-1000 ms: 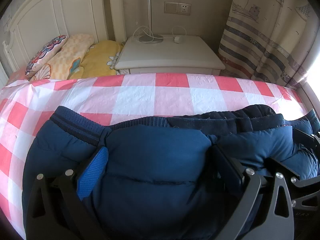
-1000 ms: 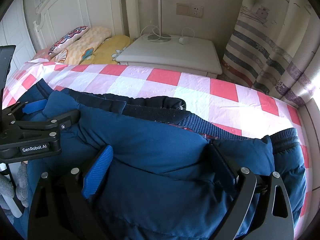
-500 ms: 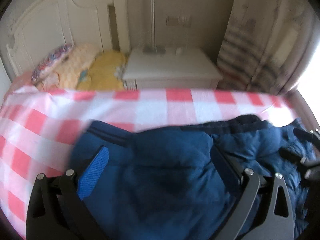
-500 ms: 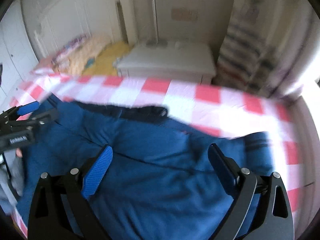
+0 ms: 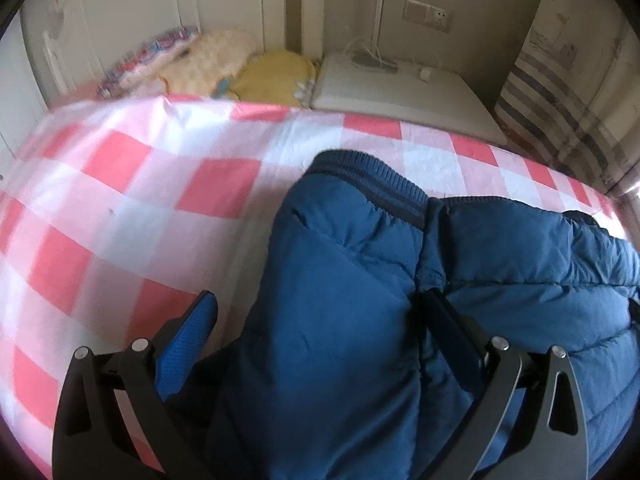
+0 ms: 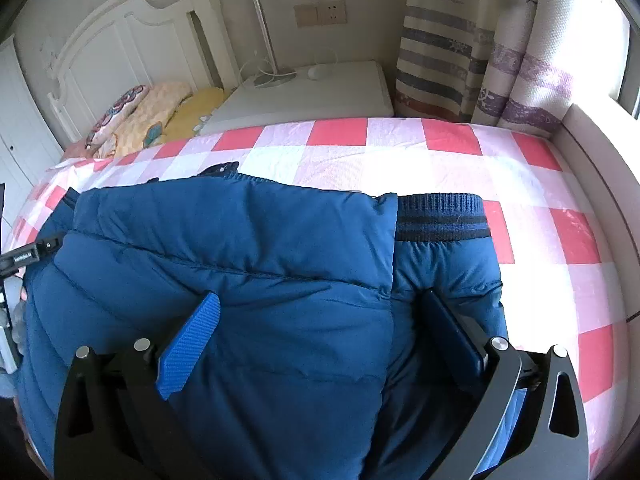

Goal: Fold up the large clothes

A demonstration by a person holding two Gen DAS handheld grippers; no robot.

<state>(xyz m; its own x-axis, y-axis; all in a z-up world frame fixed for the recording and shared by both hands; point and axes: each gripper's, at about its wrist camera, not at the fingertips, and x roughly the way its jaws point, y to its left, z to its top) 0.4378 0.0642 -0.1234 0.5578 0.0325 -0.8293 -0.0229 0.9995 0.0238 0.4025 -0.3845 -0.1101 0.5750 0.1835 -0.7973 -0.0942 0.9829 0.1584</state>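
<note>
A dark blue puffer jacket point(image 5: 400, 300) lies folded on the pink-and-white checked bed point(image 5: 140, 208). Its ribbed cuff point(image 5: 372, 180) points toward the far edge. My left gripper point(image 5: 320, 312) is open, with the jacket's folded left part bulging between its fingers. In the right wrist view the jacket point(image 6: 240, 248) fills the foreground, with a ribbed striped hem point(image 6: 440, 216) at its right. My right gripper point(image 6: 320, 312) is open over the jacket, its blue pad point(image 6: 192, 344) resting on the fabric. The left gripper's body point(image 6: 24, 256) shows at the left edge.
A white nightstand point(image 6: 312, 96) with a lamp base and cables stands beyond the bed. Pillows point(image 6: 148, 116) lie by the white headboard point(image 6: 120, 48). A striped curtain point(image 6: 480, 52) hangs at the right. A low white ledge point(image 6: 600, 168) borders the bed's right side.
The left gripper swung leftward, so more bare checked sheet shows at its left. The jacket is now folded narrower, with one panel laid over the other. Both cameras moved fast half a second ago.
</note>
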